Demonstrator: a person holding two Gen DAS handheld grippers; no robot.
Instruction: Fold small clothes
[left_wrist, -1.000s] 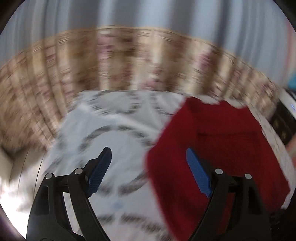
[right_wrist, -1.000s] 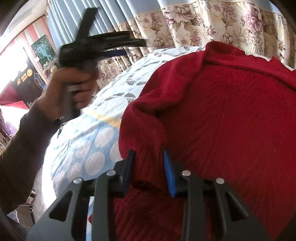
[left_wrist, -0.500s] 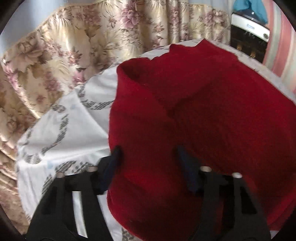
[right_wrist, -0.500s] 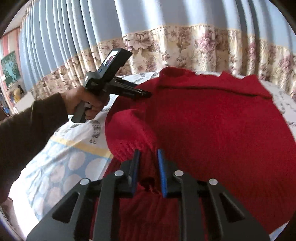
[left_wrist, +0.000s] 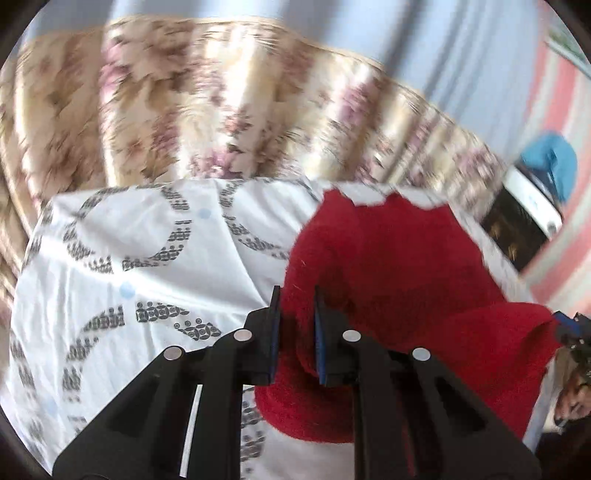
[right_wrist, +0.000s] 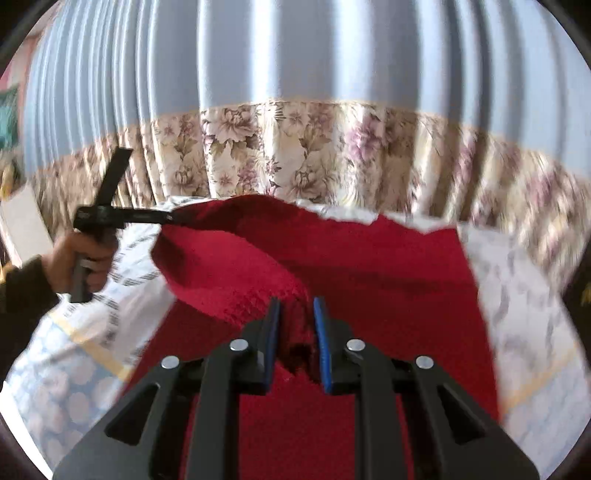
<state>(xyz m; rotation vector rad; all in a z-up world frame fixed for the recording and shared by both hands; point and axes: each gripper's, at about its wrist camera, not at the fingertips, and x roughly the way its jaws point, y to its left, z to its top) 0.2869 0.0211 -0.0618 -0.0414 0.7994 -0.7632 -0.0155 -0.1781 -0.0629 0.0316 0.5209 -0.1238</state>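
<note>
- A red knitted sweater (right_wrist: 369, 266) lies on a bed sheet (left_wrist: 129, 258). The sheet is white with grey ring patterns.
- The left hand-held gripper (left_wrist: 295, 306) has just been closing. Now it pinches a fold of the red sweater at the sweater's left edge.
- The blue pads (left_wrist: 319, 332) on its fingers press into the red wool from both sides.
- In the left wrist view, part of the sweater is lifted up toward the right edge of the picture. The right hand-held gripper's blue tip shows there, just beside the cloth.
- The right hand-held gripper (right_wrist: 295, 314) has also been closing a little. It pinches a bunched-up bit of the sweater between its pads.
- In the right wrist view, the sweater rises in a ridge from the right gripper up to the left gripper, so that side is off the sheet.
- The rest of the sweater lies flat on the sheet behind the ridge.
- A hand (right_wrist: 85, 258) in a dark sleeve (right_wrist: 22, 291) holds the left gripper's handle.
- Behind the bed hangs a curtain (right_wrist: 295, 155). It is plain blue on top and flowery at the bottom.
- Near the front, the sheet has a yellow stripe (right_wrist: 92, 350) and pale round dots.
- Both pictures are a bit blurry.
</note>
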